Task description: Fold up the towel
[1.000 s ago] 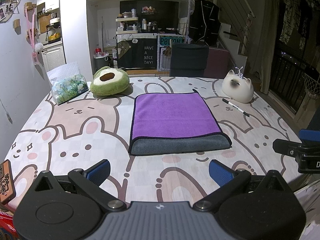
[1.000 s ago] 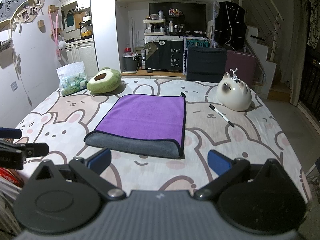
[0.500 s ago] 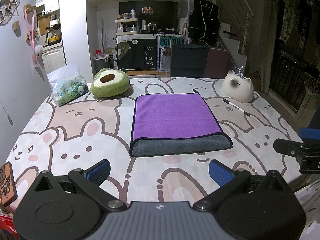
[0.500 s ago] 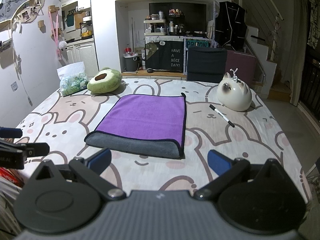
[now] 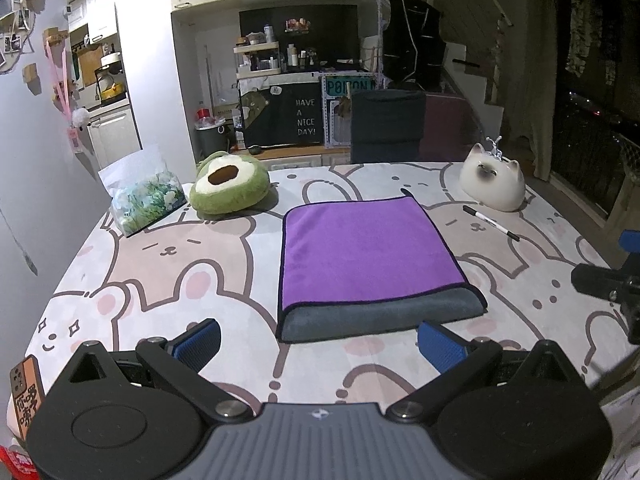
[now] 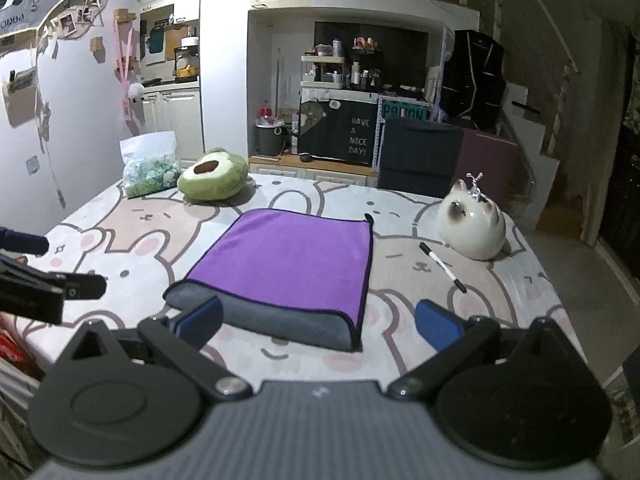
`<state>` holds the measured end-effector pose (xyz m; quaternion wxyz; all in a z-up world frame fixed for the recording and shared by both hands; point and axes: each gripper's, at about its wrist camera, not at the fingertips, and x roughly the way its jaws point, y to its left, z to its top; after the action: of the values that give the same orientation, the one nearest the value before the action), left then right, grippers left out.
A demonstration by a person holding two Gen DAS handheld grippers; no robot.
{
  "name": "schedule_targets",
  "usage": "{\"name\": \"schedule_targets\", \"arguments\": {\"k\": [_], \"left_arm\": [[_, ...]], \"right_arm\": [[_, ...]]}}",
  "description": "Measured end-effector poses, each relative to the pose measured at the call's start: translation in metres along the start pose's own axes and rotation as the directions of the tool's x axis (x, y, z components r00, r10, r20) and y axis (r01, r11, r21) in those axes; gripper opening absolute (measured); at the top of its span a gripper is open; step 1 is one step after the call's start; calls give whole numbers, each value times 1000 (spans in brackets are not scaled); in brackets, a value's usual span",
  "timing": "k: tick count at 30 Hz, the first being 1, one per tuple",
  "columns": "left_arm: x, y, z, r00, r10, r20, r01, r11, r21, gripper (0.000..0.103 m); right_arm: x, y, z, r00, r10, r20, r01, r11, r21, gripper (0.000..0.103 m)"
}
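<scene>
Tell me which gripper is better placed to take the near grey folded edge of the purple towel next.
Probably the right gripper: in its view one open blue finger pad already overlaps the grey folded edge of the purple towel. The left gripper, also open, stands before that edge, not overlapping it.

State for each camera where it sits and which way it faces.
Left wrist: on the left gripper, at the table's near edge, facing the towel; own open fingers show, the right gripper at the right edge.
Right wrist: on the right gripper, further right, facing the towel; own open fingers show, the left gripper at the left edge.
Shared: towel, avocado plush, cat figurine, marker.
</scene>
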<state>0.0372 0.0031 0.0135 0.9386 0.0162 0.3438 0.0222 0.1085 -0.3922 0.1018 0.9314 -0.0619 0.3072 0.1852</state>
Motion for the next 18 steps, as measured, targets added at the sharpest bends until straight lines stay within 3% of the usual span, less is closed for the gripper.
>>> {"name": "schedule_targets", "arguments": {"k": [9,18], "left_arm": [[20,6,21,999,24,32,-25,999,44,103],[69,30,32,998,-63,14,62,998,33,103]], "right_arm": [[22,-13,16,999,36,-11,-36,999,-20,103],[61,-37,25,1000,16,-9,-16,1000,-3,103]]}}
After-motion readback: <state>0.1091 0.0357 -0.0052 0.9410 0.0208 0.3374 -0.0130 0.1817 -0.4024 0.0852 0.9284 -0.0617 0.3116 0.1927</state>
